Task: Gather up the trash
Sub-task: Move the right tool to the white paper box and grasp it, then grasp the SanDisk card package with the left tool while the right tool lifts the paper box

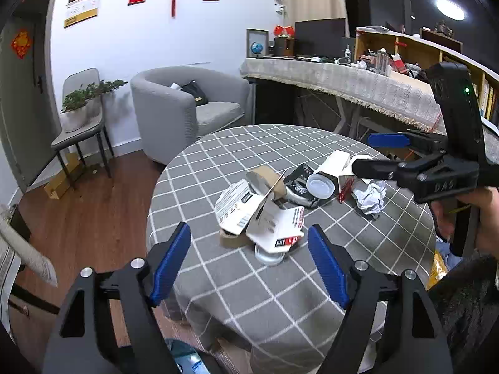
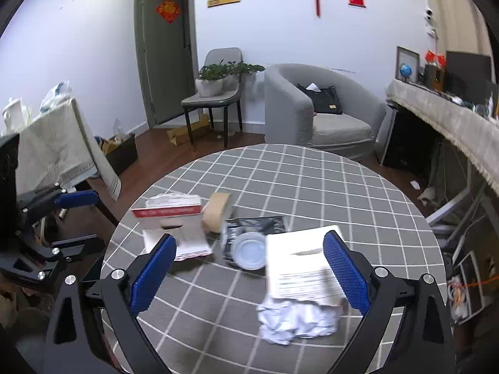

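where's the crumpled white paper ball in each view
Left wrist view: the crumpled white paper ball lies right of centre on the grey checked tablecloth, just below the right tongs.
Right wrist view: it sits low, right of centre, between that camera's own open blue-padded fingers.
Shared landmark: the round translucent plastic lid, near the ball in both.

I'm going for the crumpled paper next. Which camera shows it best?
The right wrist view: the crumpled paper lies large and near, low between the open right gripper's fingers, though slightly blurred. In the left wrist view it is smaller and farther off, lying just below the right gripper.
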